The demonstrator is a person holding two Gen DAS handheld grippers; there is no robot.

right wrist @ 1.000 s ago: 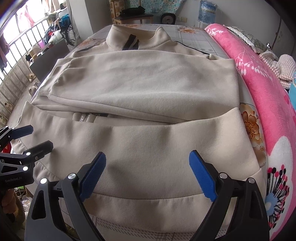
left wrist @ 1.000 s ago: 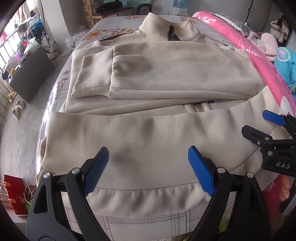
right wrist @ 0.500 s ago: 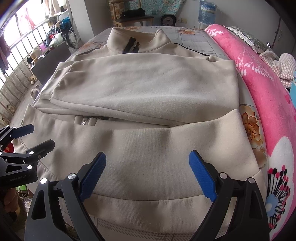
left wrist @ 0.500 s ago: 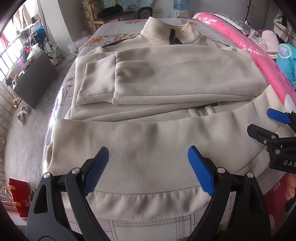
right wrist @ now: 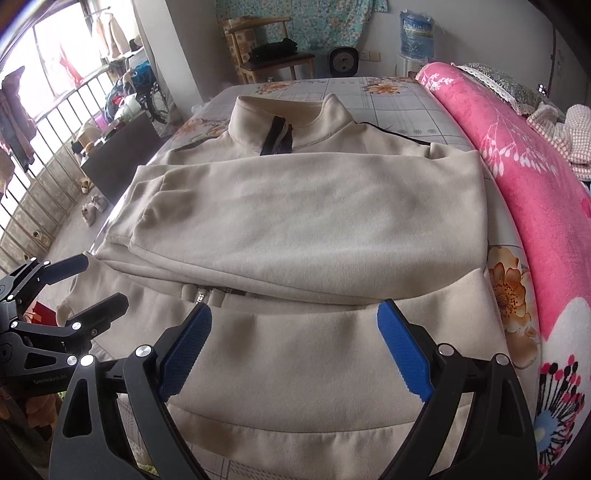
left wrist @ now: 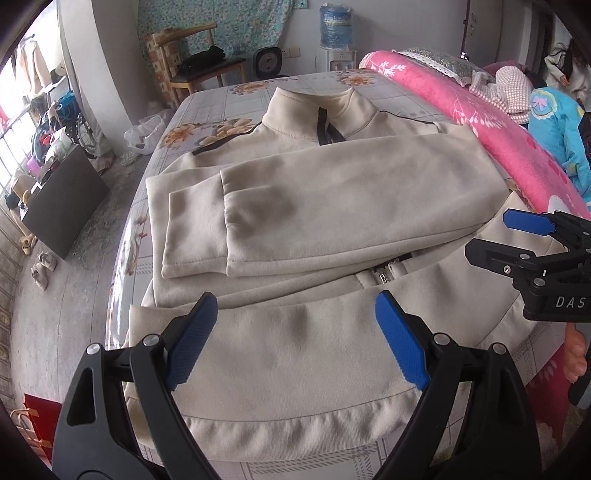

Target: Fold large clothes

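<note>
A beige jacket [left wrist: 332, 192] lies flat on the bed [left wrist: 391, 92], its collar [left wrist: 317, 110] toward twelve o'clock and its hem band [left wrist: 295, 424] toward six o'clock at the bed's near edge. Both sleeves are folded across the chest; the cuffs [left wrist: 195, 236] end at about nine o'clock in the left wrist view. Just below the folded sleeves a zipper pull [left wrist: 384, 275] shows in the gap above the lower body panel.

The left tool [left wrist: 295, 343] hangs above the lower panel with its blue pads wide apart and nothing between them; no pad touches the cloth. The right tool [right wrist: 295, 350] hangs the same way over the same panel, jaws spread and empty, the fabric lying smooth beneath it. In the left wrist view the right tool sits at three o'clock; in the right wrist view the left tool [right wrist: 85, 280] sits at nine o'clock, over the jacket's left edge.

A pink blanket [right wrist: 535, 184] runs along the bed from one to four o'clock. At twelve o'clock, beyond the bed, stand a wooden chair [left wrist: 199, 62] and a water bottle [left wrist: 336, 26]. A red bag [left wrist: 37, 421] rests on the floor at seven o'clock in the left wrist view.
</note>
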